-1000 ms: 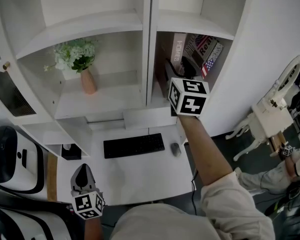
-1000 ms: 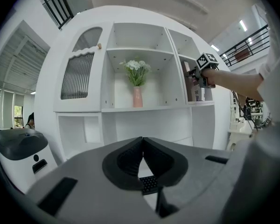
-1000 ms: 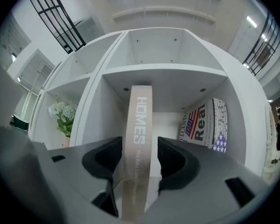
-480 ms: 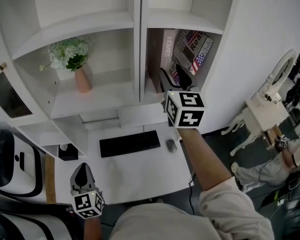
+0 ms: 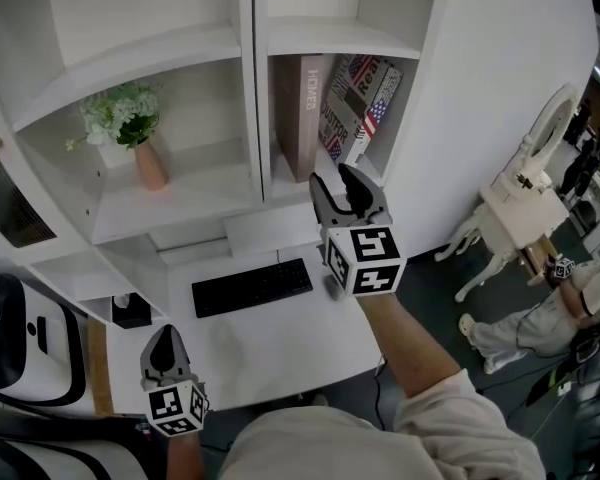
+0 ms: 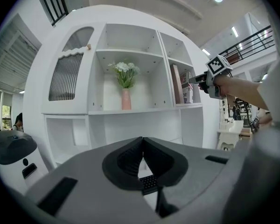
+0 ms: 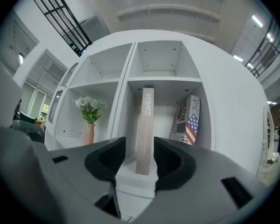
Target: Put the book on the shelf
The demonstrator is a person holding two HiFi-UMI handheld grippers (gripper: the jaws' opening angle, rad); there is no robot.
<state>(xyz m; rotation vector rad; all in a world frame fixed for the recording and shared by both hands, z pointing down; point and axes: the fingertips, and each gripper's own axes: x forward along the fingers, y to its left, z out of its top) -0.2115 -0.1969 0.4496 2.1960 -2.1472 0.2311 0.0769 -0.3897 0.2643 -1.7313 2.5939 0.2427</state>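
Step in hand: we judge the placing as done. What remains is to take the right gripper [image 5: 338, 190] clear without disturbing the book [image 5: 302, 108].
Book position: it stands upright in the right compartment of the shelf [image 5: 252, 88], spine outward. It sits straight ahead of the right gripper [image 7: 140, 157], beyond its tips and apart from them, and the book [image 7: 144, 129] shows through the gap of the jaws.
Right gripper state: the jaws are spread and have just been closing. Nothing lies between the pads.
Left gripper state: the left gripper [image 5: 164, 348] hangs low and well apart from the shelf. In its own view the left gripper [image 6: 142, 146] has its jaws pressed together and empty.
Neighbour: a flag-print book [image 7: 189, 120] leans ahead and to the right of the right gripper. We cannot tell whether it touches the placed book.
Retreat path: we draw the right gripper straight back along the line of its jaws. We allow no sideways swing while the tips are near the shelf front.
Clearance below: the keyboard [image 5: 252, 288] lies beneath the right gripper, so we lower the hand only once it is well back.
Final check: we confirm that the book remains upright.
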